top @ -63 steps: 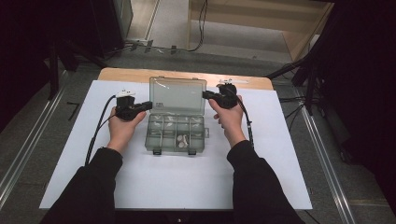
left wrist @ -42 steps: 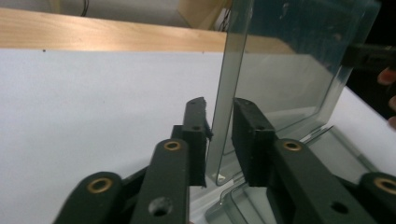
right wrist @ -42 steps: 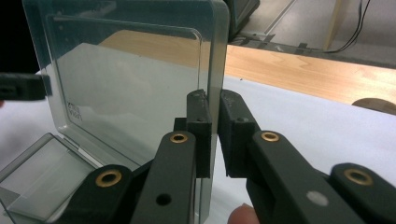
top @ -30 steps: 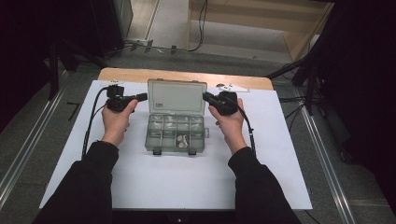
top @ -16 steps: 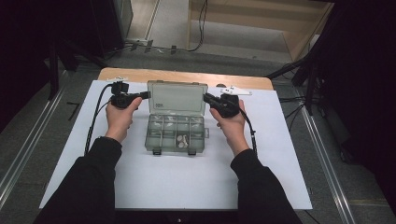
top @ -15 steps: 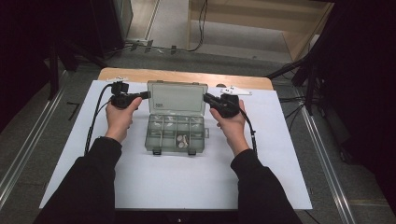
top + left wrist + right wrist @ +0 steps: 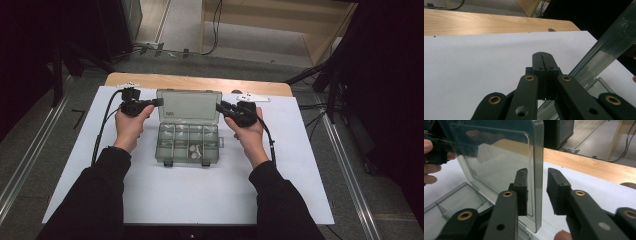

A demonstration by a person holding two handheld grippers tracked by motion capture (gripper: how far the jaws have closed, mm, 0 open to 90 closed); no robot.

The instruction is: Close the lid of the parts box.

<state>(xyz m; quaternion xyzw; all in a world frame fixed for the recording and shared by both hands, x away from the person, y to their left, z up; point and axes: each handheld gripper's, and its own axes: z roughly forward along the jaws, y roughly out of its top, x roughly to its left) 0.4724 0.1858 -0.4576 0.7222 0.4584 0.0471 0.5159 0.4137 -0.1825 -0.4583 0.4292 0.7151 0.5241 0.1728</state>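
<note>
A clear plastic compartment box [image 7: 187,145] sits mid-table, its lid [image 7: 189,105] raised at the back. Small white parts [image 7: 197,150] lie in some compartments. My left gripper [image 7: 159,102] is shut with nothing in it, its tips against the lid's left edge. In the left gripper view the shut jaws [image 7: 543,56] lie beside the lid's edge [image 7: 604,50]. My right gripper [image 7: 220,107] is open at the lid's right side. In the right gripper view its fingers [image 7: 537,172] straddle the lid's edge [image 7: 538,150], one on each face.
The box rests on a white mat [image 7: 190,200] over a wooden table [image 7: 200,82]. A small white plate [image 7: 252,97] lies at the back right. Both forearms in dark sleeves reach in from the near edge. Floor and cables lie beyond the table.
Both hands have moved away from me, from the box's base up to the lid's side edges. Over the last half second almost nothing has shifted.
</note>
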